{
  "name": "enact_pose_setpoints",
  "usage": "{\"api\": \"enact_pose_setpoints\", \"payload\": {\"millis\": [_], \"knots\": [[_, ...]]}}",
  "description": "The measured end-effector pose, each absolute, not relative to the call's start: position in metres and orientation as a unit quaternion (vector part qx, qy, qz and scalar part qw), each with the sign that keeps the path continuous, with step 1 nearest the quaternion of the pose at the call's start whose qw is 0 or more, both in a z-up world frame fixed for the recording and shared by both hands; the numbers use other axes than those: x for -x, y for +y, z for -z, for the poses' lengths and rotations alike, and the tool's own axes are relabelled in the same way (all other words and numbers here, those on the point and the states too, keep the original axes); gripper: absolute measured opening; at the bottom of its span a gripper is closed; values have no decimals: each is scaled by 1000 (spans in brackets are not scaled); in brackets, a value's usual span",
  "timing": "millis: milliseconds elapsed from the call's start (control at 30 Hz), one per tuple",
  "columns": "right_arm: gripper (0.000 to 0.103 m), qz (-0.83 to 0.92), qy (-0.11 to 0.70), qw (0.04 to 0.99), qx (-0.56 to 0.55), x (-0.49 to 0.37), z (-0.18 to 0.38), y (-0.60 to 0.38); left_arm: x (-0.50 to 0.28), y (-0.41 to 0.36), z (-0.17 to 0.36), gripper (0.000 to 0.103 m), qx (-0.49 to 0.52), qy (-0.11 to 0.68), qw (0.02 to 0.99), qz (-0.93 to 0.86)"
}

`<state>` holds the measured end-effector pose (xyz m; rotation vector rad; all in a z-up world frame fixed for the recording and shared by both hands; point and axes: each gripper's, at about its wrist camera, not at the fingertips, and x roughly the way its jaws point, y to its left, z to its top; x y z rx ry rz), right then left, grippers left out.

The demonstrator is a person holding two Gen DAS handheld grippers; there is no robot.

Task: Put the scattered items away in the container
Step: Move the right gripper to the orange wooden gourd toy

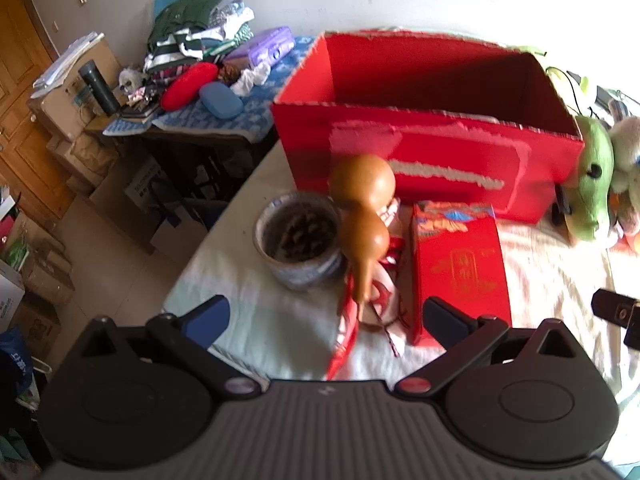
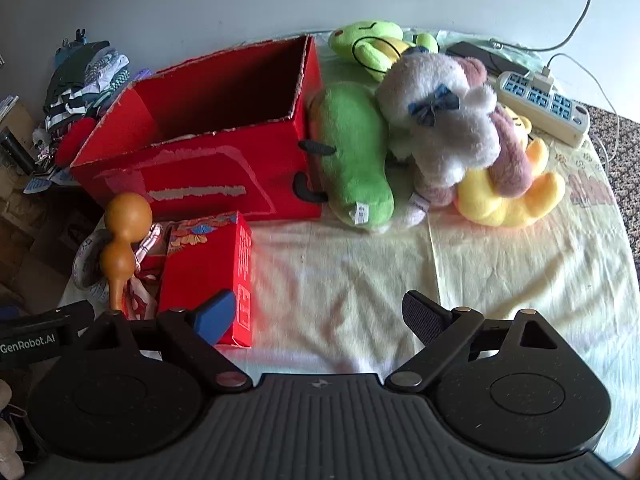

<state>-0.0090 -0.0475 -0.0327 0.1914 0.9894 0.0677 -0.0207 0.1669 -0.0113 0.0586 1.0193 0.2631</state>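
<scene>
Now the big red box (image 1: 424,152) stands open-topped at the back of the cloth-covered table (image 2: 360,280), and as far as its inside can be seen, nothing lies in it. Just in front of it, at its left end, a brown gourd (image 1: 362,220) leans against a blue-and-white pot (image 1: 298,242) that has a pine cone in it. Beside the gourd, on crumpled red-and-white wrapping (image 1: 384,300), lies a small red carton (image 1: 460,268), close to the big box but apart from it. Against the box's right end rests a green plush toy (image 2: 352,152), with a white plush toy (image 2: 440,120), a yellow one (image 2: 516,196) and a second green one (image 2: 372,44) piled next to it. A white power strip (image 2: 544,108) lies behind them.

The left gripper (image 1: 326,318) hangs over the near edge of the table with its jaws spread wide and nothing between them; the gourd's stem and the wrapping show in the gap farther off, untouched. The right gripper (image 2: 320,316) also stands fully open above bare cloth, its left finger (image 2: 214,316) in front of the carton's near corner; contact cannot be told.
</scene>
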Motion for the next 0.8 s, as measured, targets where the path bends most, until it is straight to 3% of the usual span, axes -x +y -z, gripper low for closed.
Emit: {"api": "enact_pose_setpoints", "payload": {"millis": [267,533,800], "knots": [[88,-44,504,854,-121,11,57,-61,21,153,24,102,-46,505,854,-117],[88,-37,486,863,-132,5,52,-55,2,164,23,102,-54,502,857,-102],[79,-32,474,867,-152,-10,41,-24,-24,196,19,102,-58,498,863,-68]]}}
